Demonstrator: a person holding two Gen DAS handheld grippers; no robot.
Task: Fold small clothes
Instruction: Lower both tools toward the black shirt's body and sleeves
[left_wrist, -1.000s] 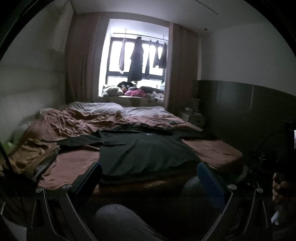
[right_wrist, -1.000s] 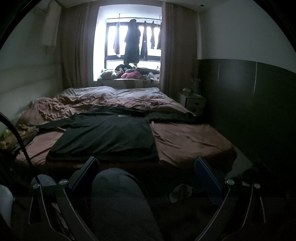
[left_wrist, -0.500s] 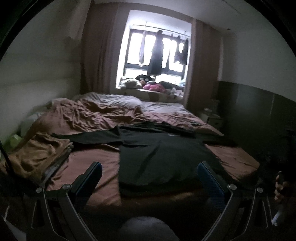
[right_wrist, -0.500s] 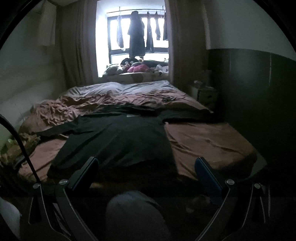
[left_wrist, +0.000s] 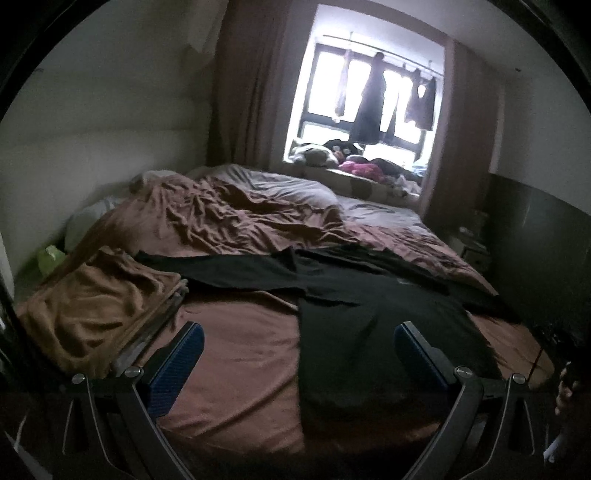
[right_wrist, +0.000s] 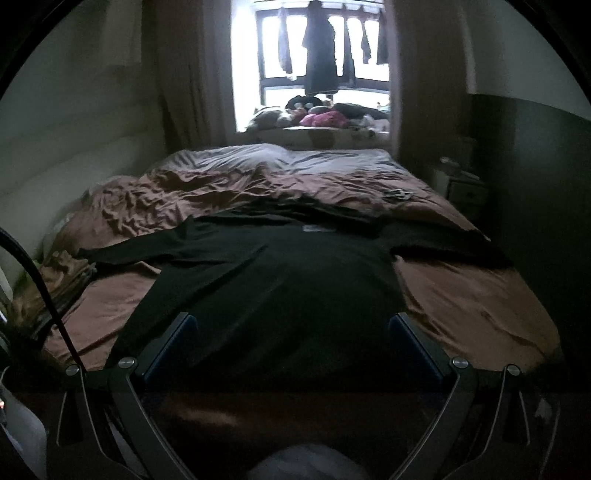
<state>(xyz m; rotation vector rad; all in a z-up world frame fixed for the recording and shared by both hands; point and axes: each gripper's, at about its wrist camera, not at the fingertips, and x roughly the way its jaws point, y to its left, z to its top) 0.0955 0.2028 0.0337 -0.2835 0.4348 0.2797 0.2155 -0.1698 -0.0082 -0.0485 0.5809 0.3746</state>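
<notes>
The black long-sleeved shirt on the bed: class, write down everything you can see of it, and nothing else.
The black long-sleeved shirt looks like thin, soft, matte fabric. It lies spread flat and unfolded on the brown bedsheet, hem toward the cameras, collar toward the window, with a small pale label at the neck. One sleeve stretches out toward the folded brown cloth pile; the other reaches toward the opposite bed edge. Both the left gripper and right gripper are open above its hem end; neither visibly touches it.

A black long-sleeved fabric shirt (right_wrist: 273, 280) lies spread flat on the brown-sheeted bed (right_wrist: 472, 302), sleeves stretched sideways, collar toward the window, hem at the bed's near edge.
</notes>
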